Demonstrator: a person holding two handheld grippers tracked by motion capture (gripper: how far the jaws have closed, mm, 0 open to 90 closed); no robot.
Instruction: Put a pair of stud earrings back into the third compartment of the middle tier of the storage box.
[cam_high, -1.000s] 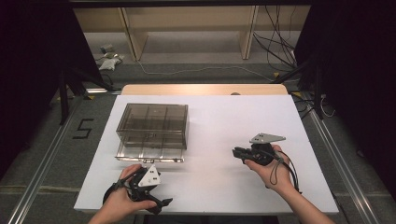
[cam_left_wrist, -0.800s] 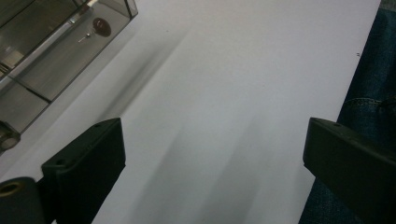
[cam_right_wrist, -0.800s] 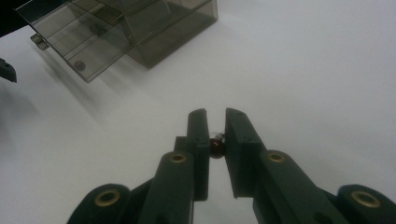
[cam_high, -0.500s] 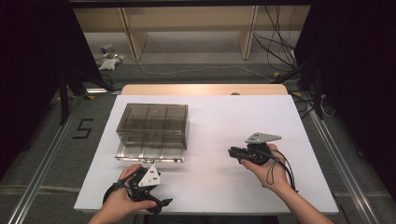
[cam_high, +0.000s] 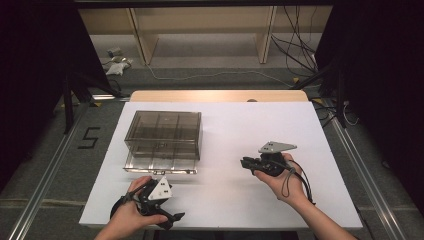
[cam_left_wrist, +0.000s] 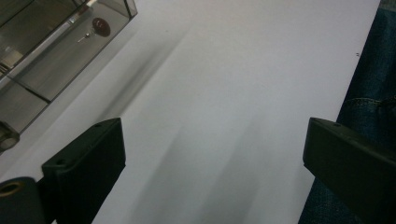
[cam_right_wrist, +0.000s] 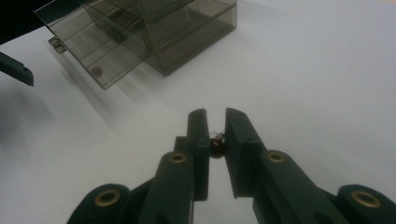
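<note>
High view: a white table (cam_high: 300, 130) carries a smoky clear box (cam_high: 164, 134) with inner compartments on its left half, its bottom drawer (cam_high: 159, 164) pulled out toward the person. The left gripper (cam_high: 167, 217) lies low at the near edge, just in front of the drawer, held in the left hand (cam_high: 131, 216), with its grey plate on top. The right gripper (cam_high: 246, 163) sits on the right half of the table, well apart from the box, pointing toward it, held in the right hand (cam_high: 282, 181); a cable trails from it over the wrist. Left gripper view: the left gripper (cam_left_wrist: 212, 154) has its two black jaws spread wide, with bare table between them and nothing held. The drawer (cam_left_wrist: 51, 60) shows at upper left, with a small dark red bead (cam_left_wrist: 101, 26) lying in it. Blue denim (cam_left_wrist: 369, 70) borders the table edge at right. Right gripper view: the right gripper (cam_right_wrist: 217, 123) has its jaws drawn narrow and clamped on a small dark red bead (cam_right_wrist: 216, 143), pinched between the pads a little behind the tips and just above the table. Beyond it stands the box (cam_right_wrist: 187, 28) with the drawer (cam_right_wrist: 100, 51) out; another bead (cam_right_wrist: 96, 71) rests near the drawer's front corner. A jaw tip of the left gripper (cam_right_wrist: 16, 69) enters at the left edge.
</note>
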